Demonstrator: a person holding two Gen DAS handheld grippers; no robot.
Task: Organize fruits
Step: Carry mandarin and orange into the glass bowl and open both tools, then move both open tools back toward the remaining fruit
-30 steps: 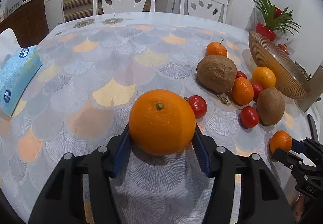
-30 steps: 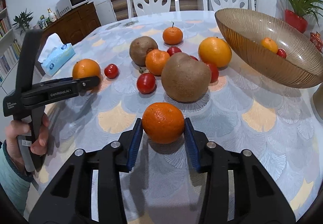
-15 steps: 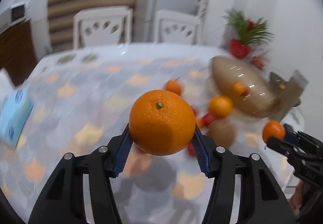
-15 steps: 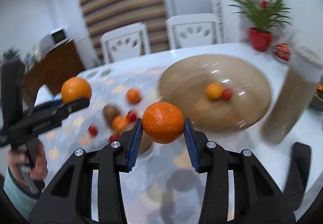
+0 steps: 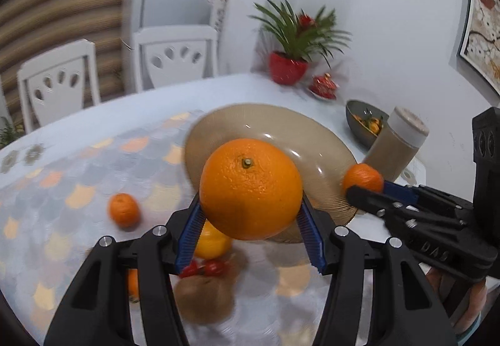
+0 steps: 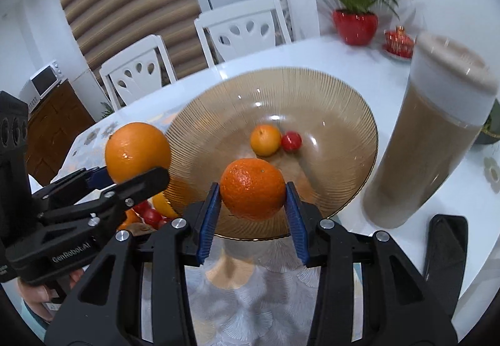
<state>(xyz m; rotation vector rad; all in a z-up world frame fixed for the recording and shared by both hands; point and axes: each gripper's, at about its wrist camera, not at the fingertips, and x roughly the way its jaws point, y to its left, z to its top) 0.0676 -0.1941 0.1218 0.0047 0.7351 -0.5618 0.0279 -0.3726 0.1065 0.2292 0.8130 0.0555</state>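
We carry 2 fruits at once, so both can go into the ribbed amber glass bowl [image 6: 312, 90] in a single trip. Our left gripper [image 5: 251, 218] pinches a large orange [image 5: 251, 188] between its blue pads, stem up, held in the air just short of the bowl's near rim. Our right gripper [image 6: 252, 205] clamps a smaller mandarin [image 6: 252, 188] at its widest part, hovering at the near edge. Inside the bowl lie 1 small orange fruit [image 6: 265, 140] and 1 cherry tomato [image 6: 291, 141], touching. A tall lidded jar [image 6: 437, 140] stands close on the right, so we judge the release needs care. More fruit waits on the tablecloth [image 5: 62, 174].
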